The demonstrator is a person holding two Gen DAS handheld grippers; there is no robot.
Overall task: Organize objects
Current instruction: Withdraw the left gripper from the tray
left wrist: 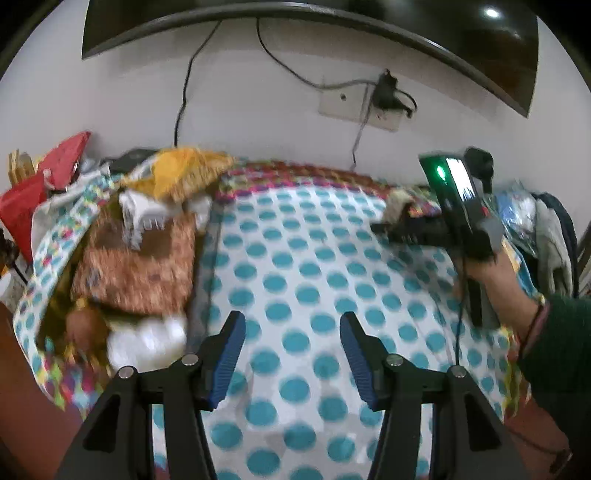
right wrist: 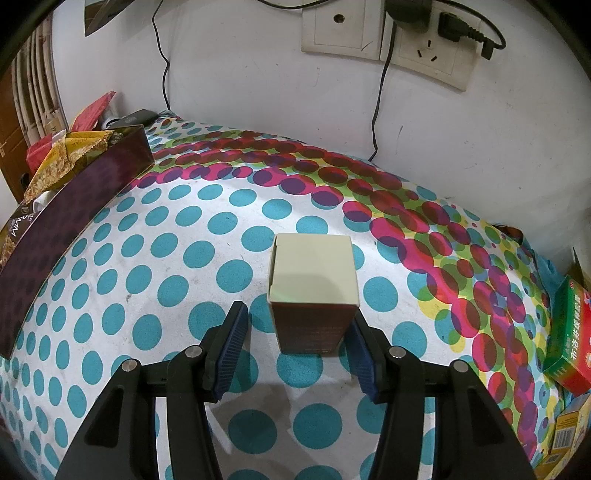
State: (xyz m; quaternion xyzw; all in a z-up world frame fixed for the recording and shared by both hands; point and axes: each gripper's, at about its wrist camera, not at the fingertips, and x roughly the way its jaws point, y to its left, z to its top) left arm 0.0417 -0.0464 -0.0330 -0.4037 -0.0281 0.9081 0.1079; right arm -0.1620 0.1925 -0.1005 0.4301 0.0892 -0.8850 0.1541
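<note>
Left wrist view: the left hand-held gripper [left wrist: 292,354] stands open above the dotted tablecloth [left wrist: 295,258] on the counter, with nothing between its blue pads [left wrist: 231,354]. The picture is blurred. To the left lies a long tray [left wrist: 140,273] holding brown and yellow packets and white items that are too blurred to identify. At right, a person's hand [left wrist: 491,273] in a dark green sleeve [left wrist: 554,343] carries the right hand-held gripper [left wrist: 391,230], whose body shows a green light; its jaw state cannot be told from this view. Right wrist view: the right hand-held gripper [right wrist: 295,341] is open around a small upright box [right wrist: 314,291] with a pale top and a dark red front. The right pad [right wrist: 360,354] sits just beside or against the box's right lower edge, and which of the two cannot be told; the left pad [right wrist: 231,350] stands clearly apart from it. The box rests on the tablecloth near the middle of the counter. A dark purple tray [right wrist: 74,221] with yellow packets sits at far left, well apart. A green and red carton [right wrist: 569,332] lies at the right edge. Wall sockets [right wrist: 388,33] with plugged cables are mounted above.
</note>
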